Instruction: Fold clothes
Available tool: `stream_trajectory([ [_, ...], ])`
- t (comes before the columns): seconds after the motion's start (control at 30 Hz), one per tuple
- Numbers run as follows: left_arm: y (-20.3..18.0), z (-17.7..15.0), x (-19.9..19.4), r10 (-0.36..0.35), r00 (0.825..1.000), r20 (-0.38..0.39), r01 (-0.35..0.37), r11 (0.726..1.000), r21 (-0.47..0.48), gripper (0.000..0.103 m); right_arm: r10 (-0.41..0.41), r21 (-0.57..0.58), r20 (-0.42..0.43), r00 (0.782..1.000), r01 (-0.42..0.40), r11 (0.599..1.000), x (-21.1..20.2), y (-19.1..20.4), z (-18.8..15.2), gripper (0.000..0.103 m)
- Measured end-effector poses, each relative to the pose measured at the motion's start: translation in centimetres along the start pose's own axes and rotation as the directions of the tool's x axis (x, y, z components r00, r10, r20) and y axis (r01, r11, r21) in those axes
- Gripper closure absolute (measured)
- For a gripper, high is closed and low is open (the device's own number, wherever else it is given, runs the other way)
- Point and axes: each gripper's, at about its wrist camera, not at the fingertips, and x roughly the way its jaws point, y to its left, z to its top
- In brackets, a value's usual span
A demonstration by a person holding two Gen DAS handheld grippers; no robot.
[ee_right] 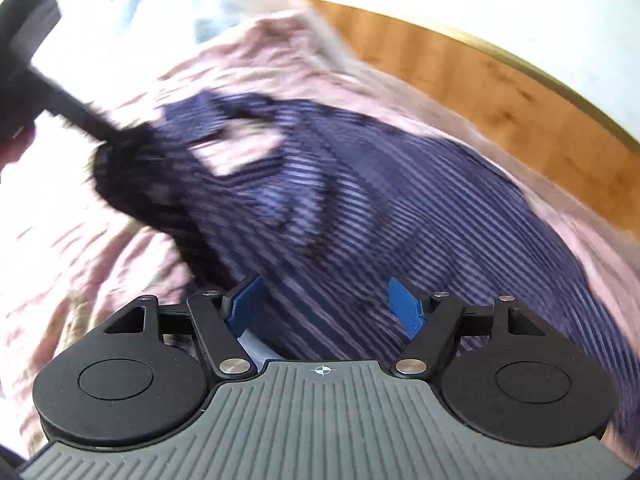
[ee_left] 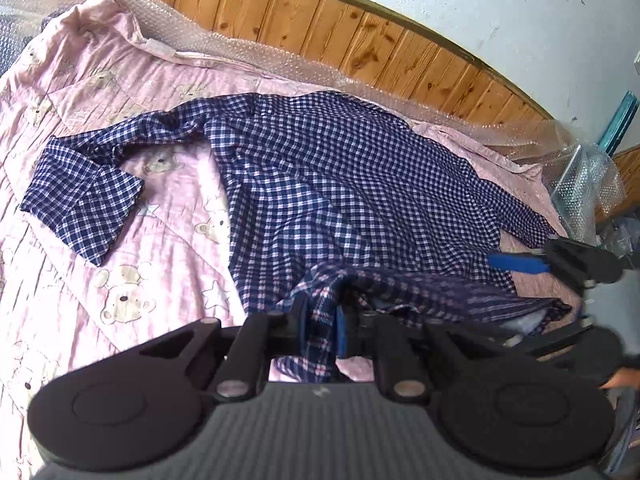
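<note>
shirt [ee_left: 340, 176] spread flat on pink quilt [ee_left: 132, 264], long axis running from near hem away toward wooden headboard [ee_left: 360, 36]; one sleeve flung out left; left gripper [ee_left: 320, 320] clamped on bunched near hem; right gripper [ee_right: 326, 304] wide apart, holding nothing, poised over cloth at shirt's right edge.

I count one checked shirt [ee_left: 344, 184] — on one pink quilt [ee_left: 132, 248]. My two grippers — left [ee_left: 324, 328], right [ee_right: 324, 308].
</note>
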Motion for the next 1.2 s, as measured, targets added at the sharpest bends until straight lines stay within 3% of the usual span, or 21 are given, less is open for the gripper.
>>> stream_trajectory([
  [0.07,-0.6,0.0,-0.1,0.028,1.000,0.006,-0.028,0.999,0.024,0.083,0.025,-0.088,-0.037,0.999,-0.028,0.996,2.3,1.6,1.3,0.038],
  [0.1,-0.8,0.0,-0.1,0.042,0.999,0.009,-0.043,0.998,0.035,0.080,0.059,-0.060,-0.062,0.996,-0.063,0.996,3.2,1.1,2.0,0.056],
  [0.13,-1.1,0.0,-0.2,0.056,0.998,0.012,-0.057,0.997,0.047,0.078,0.093,-0.030,-0.086,0.992,-0.096,0.995,4.2,0.5,2.7,0.067],
  [0.17,-1.4,0.1,-0.2,0.070,0.997,0.015,-0.071,0.996,0.058,0.077,0.128,0.000,-0.108,0.986,-0.129,0.992,5.1,0.0,3.3,0.087],
  [0.2,-1.6,-0.1,-0.3,0.107,0.994,0.018,-0.108,0.992,0.072,0.072,0.166,0.055,-0.115,0.979,-0.160,0.986,5.8,-0.8,3.8,0.094],
  [0.27,-3.3,-0.8,-1.1,0.126,0.991,0.050,-0.131,0.985,0.112,0.070,0.246,0.234,-0.076,0.966,-0.223,0.946,6.4,-3.6,4.2,0.094],
  [0.33,-5.1,-1.4,-1.9,0.142,0.986,0.084,-0.154,0.976,0.152,0.064,0.298,0.340,-0.050,0.953,-0.265,0.902,7.0,-5.4,4.2,0.095],
  [0.4,-6.8,-2.1,-2.7,0.157,0.980,0.119,-0.178,0.966,0.190,0.056,0.331,0.380,-0.036,0.943,-0.293,0.877,7.7,-6.1,4.2,0.096],
  [0.5,-9.2,-2.0,-0.8,0.162,0.982,0.095,-0.180,0.956,0.231,0.053,0.374,0.430,-0.017,0.927,-0.331,0.840,8.8,-7.2,4.2,0.096],
  [0.63,-9.9,-1.0,3.6,0.261,0.964,0.051,-0.266,0.943,0.199,0.048,0.409,0.433,-0.007,0.912,-0.366,0.824,9.6,-8.1,4.2,0.096],
  [0.67,-9.9,-0.8,4.7,0.316,0.948,0.044,-0.319,0.928,0.194,0.049,0.418,0.434,-0.001,0.908,-0.377,0.819,9.5,-8.2,4.2,0.096],
  [0.7,-9.5,-0.6,5.3,0.337,0.941,0.035,-0.337,0.924,0.178,0.050,0.426,0.433,0.004,0.905,-0.386,0.815,9.5,-8.4,4.1,0.096],
  [0.77,-8.5,-0.3,6.1,0.357,0.934,0.014,-0.355,0.924,0.141,0.074,0.439,0.431,0.013,0.899,-0.401,0.808,9.4,-8.6,3.9,0.096],
  [0.8,-8.1,-0.2,6.2,0.358,0.934,0.002,-0.356,0.927,0.119,0.100,0.435,0.430,0.015,0.900,-0.399,0.810,9.3,-8.7,3.8,0.096],
  [0.93,-6.6,-1.0,-0.4,0.262,0.965,-0.013,-0.262,0.965,0.026,0.100,0.377,0.430,0.055,0.925,-0.362,0.827,6.8,-9.6,3.7,0.101],
  [1.03,-5.3,-4.6,-6.1,0.245,0.963,-0.114,-0.245,0.969,0.016,0.100,0.353,0.439,0.114,0.929,-0.365,0.821,2.9,-9.4,3.3,0.101],
  [1.17,-0.9,-10.6,-7.5,0.386,0.869,-0.311,-0.412,0.911,-0.019,0.100,0.379,0.421,0.124,0.917,-0.395,0.816,-0.8,-5.5,1.6,0.101],
  [1.2,0.1,-11.6,-7.4,0.394,0.856,-0.333,-0.428,0.903,-0.030,0.100,0.385,0.414,0.118,0.916,-0.397,0.819,-1.6,-4.3,1.1,0.101],
])
